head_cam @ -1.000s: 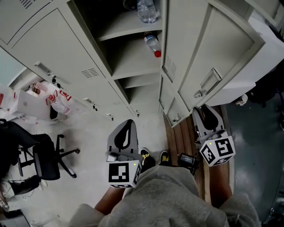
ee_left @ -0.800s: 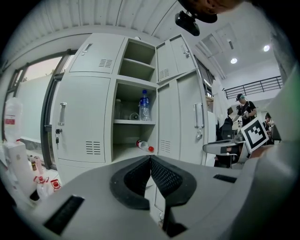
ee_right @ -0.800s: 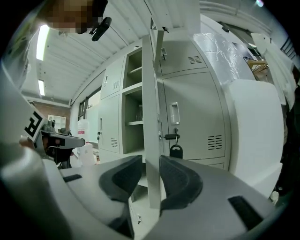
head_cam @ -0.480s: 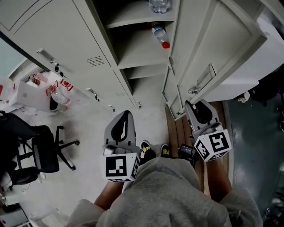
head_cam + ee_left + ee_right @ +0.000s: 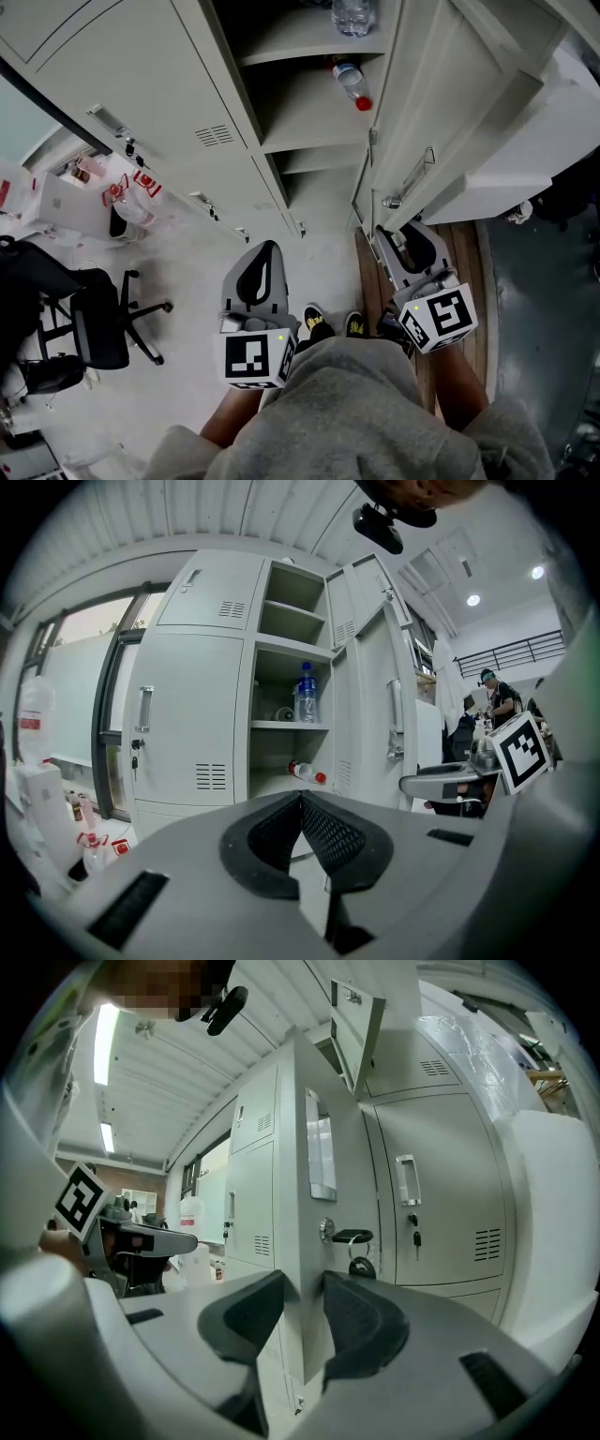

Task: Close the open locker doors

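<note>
Right gripper (image 5: 413,251) reached forward and low at the right side, its jaws closed around the free edge of the open locker door (image 5: 458,89). In the right gripper view the door's edge (image 5: 312,1241) filled the gap between the two pads, with a lock and a dangling key (image 5: 360,1264) just beyond on its face. The door stood swung out from the locker (image 5: 302,111), at the right of the open compartment. Left gripper (image 5: 260,277) hung lower at the left, pointed at the locker front, pads pressed together on nothing. Inside, one bottle (image 5: 353,15) stood on a shelf; a red-capped bottle (image 5: 352,82) lay on the shelf below.
</note>
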Demonstrator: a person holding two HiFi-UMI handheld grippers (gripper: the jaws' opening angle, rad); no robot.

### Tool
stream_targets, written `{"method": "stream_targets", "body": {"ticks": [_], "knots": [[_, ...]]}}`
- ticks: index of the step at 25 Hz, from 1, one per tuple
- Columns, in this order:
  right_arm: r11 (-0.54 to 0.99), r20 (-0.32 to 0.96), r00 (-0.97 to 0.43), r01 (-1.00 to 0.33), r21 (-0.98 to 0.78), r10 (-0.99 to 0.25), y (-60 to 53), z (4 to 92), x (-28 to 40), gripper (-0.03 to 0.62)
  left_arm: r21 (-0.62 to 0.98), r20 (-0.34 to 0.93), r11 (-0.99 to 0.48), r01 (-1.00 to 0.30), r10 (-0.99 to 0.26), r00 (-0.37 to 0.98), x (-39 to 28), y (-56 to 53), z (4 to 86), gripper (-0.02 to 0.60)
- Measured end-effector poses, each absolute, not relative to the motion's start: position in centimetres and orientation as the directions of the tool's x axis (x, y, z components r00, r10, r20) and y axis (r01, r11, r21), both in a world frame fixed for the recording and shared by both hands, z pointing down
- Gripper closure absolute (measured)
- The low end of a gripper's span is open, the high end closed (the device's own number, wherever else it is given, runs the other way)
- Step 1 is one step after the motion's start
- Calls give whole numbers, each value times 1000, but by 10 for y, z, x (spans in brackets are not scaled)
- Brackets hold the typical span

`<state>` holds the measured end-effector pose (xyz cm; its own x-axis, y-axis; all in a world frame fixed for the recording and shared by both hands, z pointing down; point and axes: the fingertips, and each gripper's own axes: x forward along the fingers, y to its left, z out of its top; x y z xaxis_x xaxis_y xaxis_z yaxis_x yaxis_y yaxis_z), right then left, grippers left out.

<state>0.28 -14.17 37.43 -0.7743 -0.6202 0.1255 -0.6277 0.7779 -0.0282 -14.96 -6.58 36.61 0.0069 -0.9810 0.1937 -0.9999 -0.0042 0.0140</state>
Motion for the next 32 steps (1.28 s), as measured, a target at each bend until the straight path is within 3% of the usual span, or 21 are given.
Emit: {"method": "stream_targets", "body": {"ticks": [17,32], "knots": [[826,69,-831,-556,-94,-552,-138,378,-76,450,-5,193,-15,-1000,-981,14,-195,-75,371,571],[840,86,-839,-542,-24,-538,-166,381,-153,456,-5,199,-5,-1000,-980,4,-229,-85,377,571]]}}
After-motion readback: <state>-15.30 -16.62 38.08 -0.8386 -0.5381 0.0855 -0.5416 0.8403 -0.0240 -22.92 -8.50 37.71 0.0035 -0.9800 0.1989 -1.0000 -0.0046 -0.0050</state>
